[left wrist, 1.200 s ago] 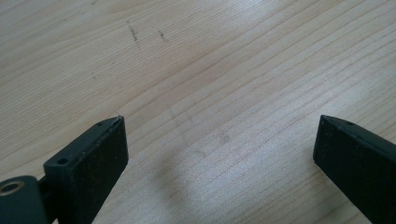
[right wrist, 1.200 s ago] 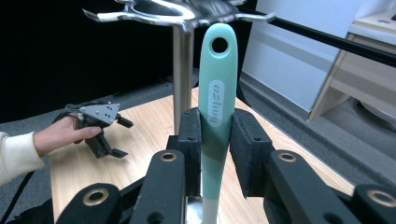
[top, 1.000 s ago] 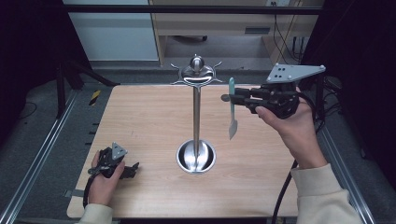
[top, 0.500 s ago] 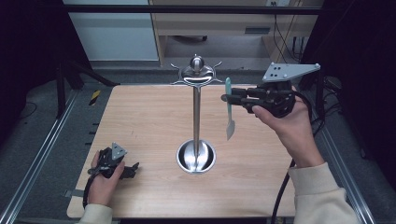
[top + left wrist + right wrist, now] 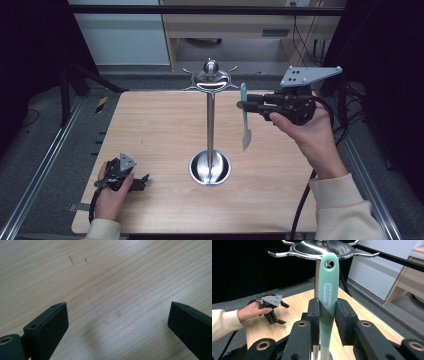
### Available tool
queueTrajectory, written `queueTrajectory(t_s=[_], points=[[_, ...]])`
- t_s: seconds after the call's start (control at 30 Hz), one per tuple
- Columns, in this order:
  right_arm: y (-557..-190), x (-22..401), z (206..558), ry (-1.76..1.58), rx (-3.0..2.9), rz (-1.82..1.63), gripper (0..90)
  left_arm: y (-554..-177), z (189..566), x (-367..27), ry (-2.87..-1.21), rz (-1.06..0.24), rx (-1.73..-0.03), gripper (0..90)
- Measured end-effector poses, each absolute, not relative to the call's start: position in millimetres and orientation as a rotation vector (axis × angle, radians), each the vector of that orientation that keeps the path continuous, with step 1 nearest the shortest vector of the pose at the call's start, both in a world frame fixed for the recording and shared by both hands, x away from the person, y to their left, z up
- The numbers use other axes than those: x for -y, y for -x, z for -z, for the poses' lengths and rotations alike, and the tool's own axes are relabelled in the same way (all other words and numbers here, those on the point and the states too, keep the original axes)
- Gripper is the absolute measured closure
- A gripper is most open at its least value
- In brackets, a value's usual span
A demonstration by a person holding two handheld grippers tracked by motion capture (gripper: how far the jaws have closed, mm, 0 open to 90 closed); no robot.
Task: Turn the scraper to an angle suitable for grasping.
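Teal-handled knife (image 5: 244,117), upright, blade pointing down

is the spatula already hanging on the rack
No, the right tool grips the spatula by its handle, its hanging hole beside the rack, on no hook.

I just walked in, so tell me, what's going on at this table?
A person's right gripper holds a green-handled utensil upright, its hanging hole up by the arms of the metal stand but not yet hooked on. The left gripper rests open and empty on the wooden table.
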State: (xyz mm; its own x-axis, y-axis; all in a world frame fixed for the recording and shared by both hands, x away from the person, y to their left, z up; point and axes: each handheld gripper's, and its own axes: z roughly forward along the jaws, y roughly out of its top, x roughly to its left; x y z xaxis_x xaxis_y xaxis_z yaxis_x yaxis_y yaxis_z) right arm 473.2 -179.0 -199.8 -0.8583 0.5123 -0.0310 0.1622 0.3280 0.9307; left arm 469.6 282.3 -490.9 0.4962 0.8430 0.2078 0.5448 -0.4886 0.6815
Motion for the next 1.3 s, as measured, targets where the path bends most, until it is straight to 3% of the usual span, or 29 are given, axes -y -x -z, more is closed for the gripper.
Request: queueTrajectory(t_s=[1.3], points=[[-484,165,206,-0.613,-2.312,-1.537,74.5,-469,491,-283,-2.199,-0.725,-1.136,2.9]])
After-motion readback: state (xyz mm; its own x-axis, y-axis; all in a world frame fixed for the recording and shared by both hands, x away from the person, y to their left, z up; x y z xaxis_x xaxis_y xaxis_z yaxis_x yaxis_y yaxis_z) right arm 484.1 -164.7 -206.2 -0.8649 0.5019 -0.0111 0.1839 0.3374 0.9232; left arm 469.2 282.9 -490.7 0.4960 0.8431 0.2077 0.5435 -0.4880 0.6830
